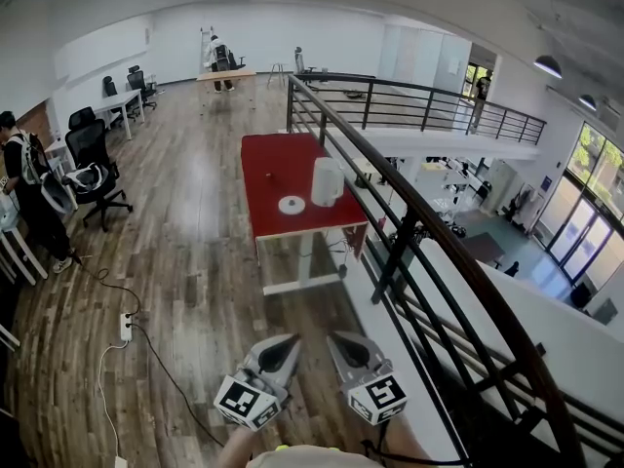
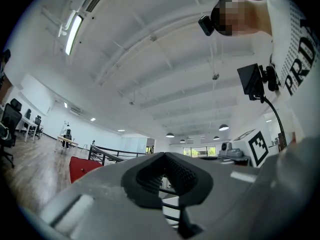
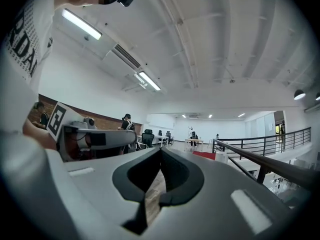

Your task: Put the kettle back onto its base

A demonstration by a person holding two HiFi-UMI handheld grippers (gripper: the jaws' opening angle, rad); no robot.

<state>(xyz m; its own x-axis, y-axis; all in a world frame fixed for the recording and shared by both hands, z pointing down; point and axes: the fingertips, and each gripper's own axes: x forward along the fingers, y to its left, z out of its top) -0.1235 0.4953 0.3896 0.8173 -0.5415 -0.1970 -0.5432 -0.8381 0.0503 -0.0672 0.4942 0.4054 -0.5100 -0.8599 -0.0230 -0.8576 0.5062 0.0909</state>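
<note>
The plank floor (image 1: 195,261) is looking like glossy wood, reflecting light. The bench (image 1: 273,164) top is showing matt red. The kettle (image 1: 327,181) is looking smooth and white. The railing (image 1: 398,256) is looking like dark metal. The left gripper (image 1: 291,341) and the right gripper (image 1: 336,339) are showing matt grey plastic.

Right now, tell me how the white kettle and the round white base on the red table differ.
The white kettle stands tall and upright; the round white base lies flat, a thin disc. The kettle sits right of the base in the head view, not on it. Both are white, on the red table.
</note>
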